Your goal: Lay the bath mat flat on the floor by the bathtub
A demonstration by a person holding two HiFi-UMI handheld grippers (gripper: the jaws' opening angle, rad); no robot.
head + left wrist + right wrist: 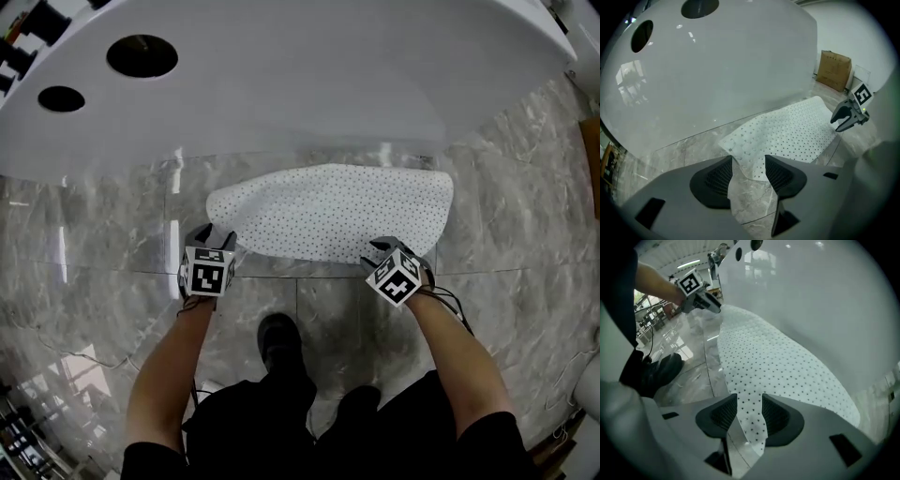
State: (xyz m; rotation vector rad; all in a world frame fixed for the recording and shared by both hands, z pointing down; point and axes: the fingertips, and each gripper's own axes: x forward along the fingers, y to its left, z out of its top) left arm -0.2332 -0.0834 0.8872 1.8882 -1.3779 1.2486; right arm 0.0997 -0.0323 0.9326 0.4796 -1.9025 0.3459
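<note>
Two near corners of the white, dotted bath mat (333,211) sat between parted jaws as it lay spread on the grey marble floor (94,234), just beside the white bathtub (281,75). Neither the left gripper (220,236) nor the right gripper (380,249) pinched the mat.

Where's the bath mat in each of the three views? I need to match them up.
Head view: bath mat at centre, on the floor just below the bathtub.
Left gripper view: bath mat from lower centre out to the right.
Right gripper view: bath mat as a broad band from upper left to lower right.
Shared landmark: the white bathtub, beyond the mat's far edge in every view.
</note>
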